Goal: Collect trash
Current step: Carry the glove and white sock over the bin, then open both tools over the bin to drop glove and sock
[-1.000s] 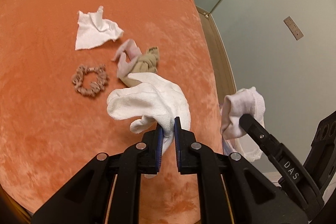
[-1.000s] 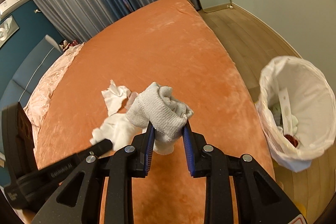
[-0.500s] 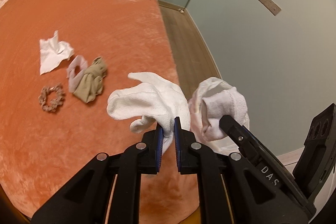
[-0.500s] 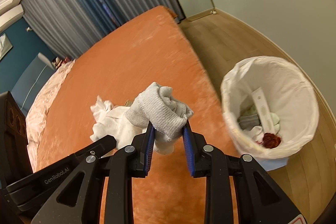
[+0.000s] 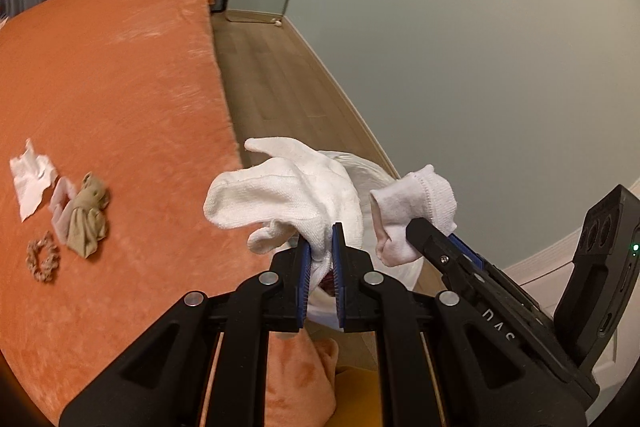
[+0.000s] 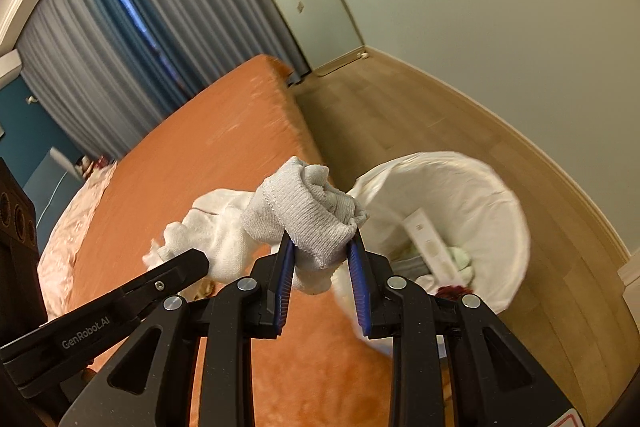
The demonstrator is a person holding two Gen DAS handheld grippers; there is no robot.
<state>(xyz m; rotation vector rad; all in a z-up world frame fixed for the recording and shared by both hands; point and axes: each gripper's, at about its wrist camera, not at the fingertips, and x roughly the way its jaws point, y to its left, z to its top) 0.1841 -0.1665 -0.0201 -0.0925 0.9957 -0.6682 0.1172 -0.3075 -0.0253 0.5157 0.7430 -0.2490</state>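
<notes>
**Held items over the bin: visibility limits**

We see the left gripper (image 5: 321, 247) pinching a white knitted glove (image 5: 288, 191), which hides most of the white-lined waste bin (image 6: 472, 195). The right gripper (image 6: 320, 251) clamps a rolled grey sock (image 6: 304, 215). Bin contents are blurred.

Both wrist views share bin (image 6: 472, 187) (looking down).

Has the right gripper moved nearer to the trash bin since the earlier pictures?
Yes. The right gripper, shut on the grey sock, has moved off the bed toward the bin.
</notes>
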